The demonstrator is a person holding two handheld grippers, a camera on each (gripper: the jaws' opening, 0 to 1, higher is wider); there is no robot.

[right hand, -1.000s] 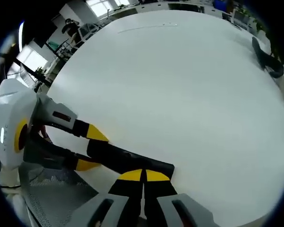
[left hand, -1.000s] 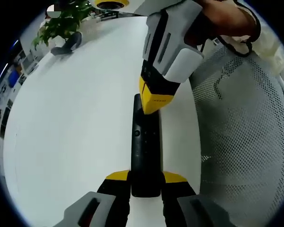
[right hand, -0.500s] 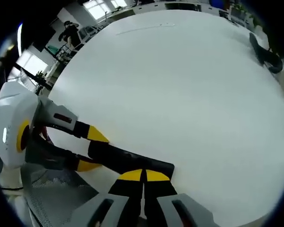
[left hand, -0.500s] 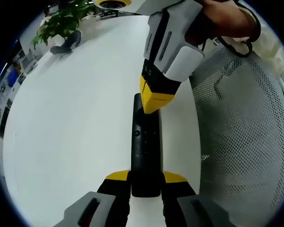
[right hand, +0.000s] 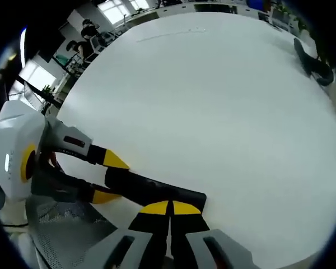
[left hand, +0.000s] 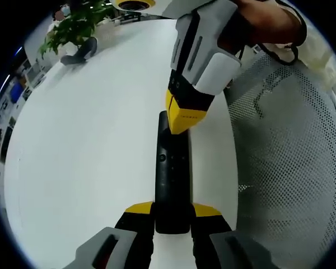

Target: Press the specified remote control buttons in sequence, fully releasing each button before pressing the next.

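A long black remote [left hand: 172, 174] lies on the white table [left hand: 84, 140] near its edge. My left gripper [left hand: 172, 210] is shut on the remote's near end, a yellow fingertip on each side. My right gripper [left hand: 182, 120] comes in from the upper right with its yellow tips together, resting on the remote's far part. In the right gripper view my right gripper [right hand: 169, 207] is shut, its tips on one end of the remote [right hand: 151, 189]. The left gripper [right hand: 109, 178] clamps the other end from the left.
A white mesh chair [left hand: 291, 157] stands close beside the table edge. A potted plant [left hand: 73, 25] and a dark curved object [left hand: 81, 53] sit at the far side of the table. A person's hand [left hand: 263, 19] holds the right gripper.
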